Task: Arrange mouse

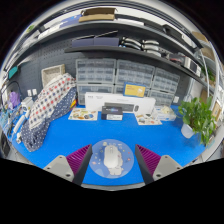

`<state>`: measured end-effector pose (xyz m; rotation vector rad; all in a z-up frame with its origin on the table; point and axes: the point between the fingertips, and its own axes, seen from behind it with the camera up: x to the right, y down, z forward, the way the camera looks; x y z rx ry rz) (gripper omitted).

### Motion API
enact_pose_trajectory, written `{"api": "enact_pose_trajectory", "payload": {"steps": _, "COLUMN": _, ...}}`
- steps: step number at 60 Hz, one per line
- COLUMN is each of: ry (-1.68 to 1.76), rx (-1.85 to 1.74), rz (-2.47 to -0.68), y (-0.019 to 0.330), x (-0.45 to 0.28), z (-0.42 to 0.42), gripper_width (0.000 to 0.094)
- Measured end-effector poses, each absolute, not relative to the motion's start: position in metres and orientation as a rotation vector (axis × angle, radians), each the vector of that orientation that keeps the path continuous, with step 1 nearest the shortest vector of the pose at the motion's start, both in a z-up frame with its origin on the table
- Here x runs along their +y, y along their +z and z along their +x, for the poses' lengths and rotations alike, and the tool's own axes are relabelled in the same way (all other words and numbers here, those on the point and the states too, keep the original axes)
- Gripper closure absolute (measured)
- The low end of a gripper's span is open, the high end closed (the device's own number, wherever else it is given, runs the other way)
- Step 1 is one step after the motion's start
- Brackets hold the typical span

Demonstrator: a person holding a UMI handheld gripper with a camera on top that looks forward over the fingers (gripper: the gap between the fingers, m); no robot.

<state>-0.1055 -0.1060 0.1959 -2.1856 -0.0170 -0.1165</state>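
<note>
A white mouse (112, 157) lies on a round pale-blue mouse pad (96, 163) on the blue table (60, 140). My gripper (112, 152) is open. Its two fingers, with magenta pads (76, 158), stand to either side of the round pad. The mouse stands between them with a clear gap at each side and rests on the pad on its own.
A plaid-covered bundle (50, 100) lies beyond the fingers to the left. A long white box (118, 100) and small items (85, 115) stand at the table's far edge. A potted plant (200, 118) stands at the right. Shelves with drawer units (120, 72) line the back wall.
</note>
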Motion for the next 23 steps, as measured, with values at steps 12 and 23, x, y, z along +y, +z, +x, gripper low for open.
{"api": "enact_pose_trajectory", "payload": {"steps": 12, "ry": -0.087, "rx": -0.009, "rz": -2.171, "y": 0.203, "x": -0.126, "z": -0.124, "gripper_width": 0.0059}}
{"api": "enact_pose_trajectory", "payload": {"steps": 23, "ry": -0.094, "rx": -0.018, "rz": -2.18, "y": 0.201, "x": -0.137, "z": -0.132, "gripper_width": 0.006}}
